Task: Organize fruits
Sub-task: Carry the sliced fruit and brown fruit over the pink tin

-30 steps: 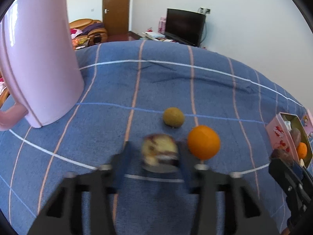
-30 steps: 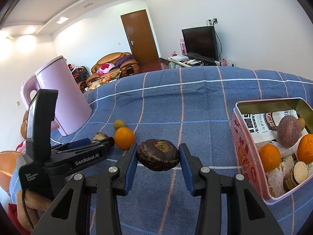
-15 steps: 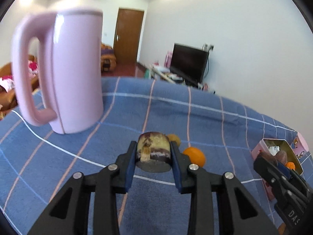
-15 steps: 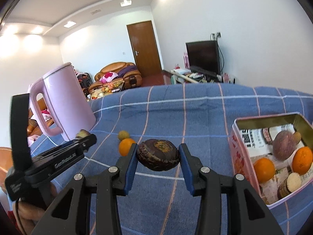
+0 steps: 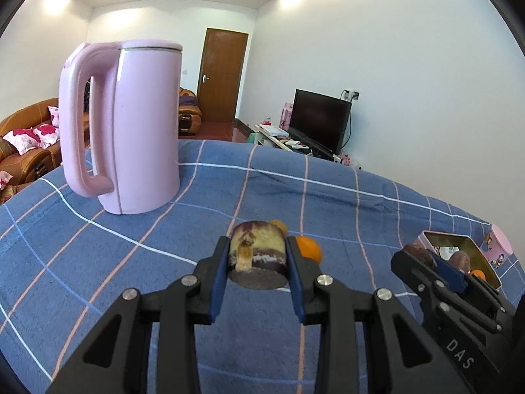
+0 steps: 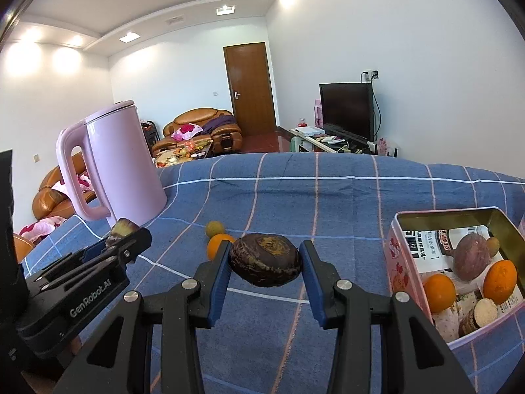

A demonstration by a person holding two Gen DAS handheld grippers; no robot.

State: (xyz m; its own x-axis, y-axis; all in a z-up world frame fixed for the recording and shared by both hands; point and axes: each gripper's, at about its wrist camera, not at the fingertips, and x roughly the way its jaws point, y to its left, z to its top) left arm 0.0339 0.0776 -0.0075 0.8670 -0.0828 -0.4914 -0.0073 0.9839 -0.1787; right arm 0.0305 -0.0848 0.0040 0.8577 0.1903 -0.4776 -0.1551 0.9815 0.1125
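My left gripper (image 5: pixel 257 267) is shut on a cut sweet potato piece (image 5: pixel 257 249) with purple skin and yellow flesh, held above the blue checked cloth (image 5: pixel 164 262). It also shows in the right wrist view (image 6: pixel 123 228). My right gripper (image 6: pixel 265 262) is shut on a dark brown round fruit (image 6: pixel 265 259), held above the cloth left of the pink tin box (image 6: pixel 398 262). The box holds two oranges (image 6: pixel 439 292), a purple sweet potato (image 6: pixel 471 257) and cut pieces. An orange (image 6: pixel 218 244) and a small yellow-green fruit (image 6: pixel 215 229) lie on the cloth.
A tall pink kettle (image 5: pixel 131 124) stands on the cloth at the back left. The tin box sits at the right (image 5: pixel 459 246). A TV (image 6: pixel 347 108), sofas and a door are in the room behind.
My left gripper has closed on the sweet potato piece and lifted it off the cloth, and the view has risen. My right gripper has risen too, holding the dark fruit.
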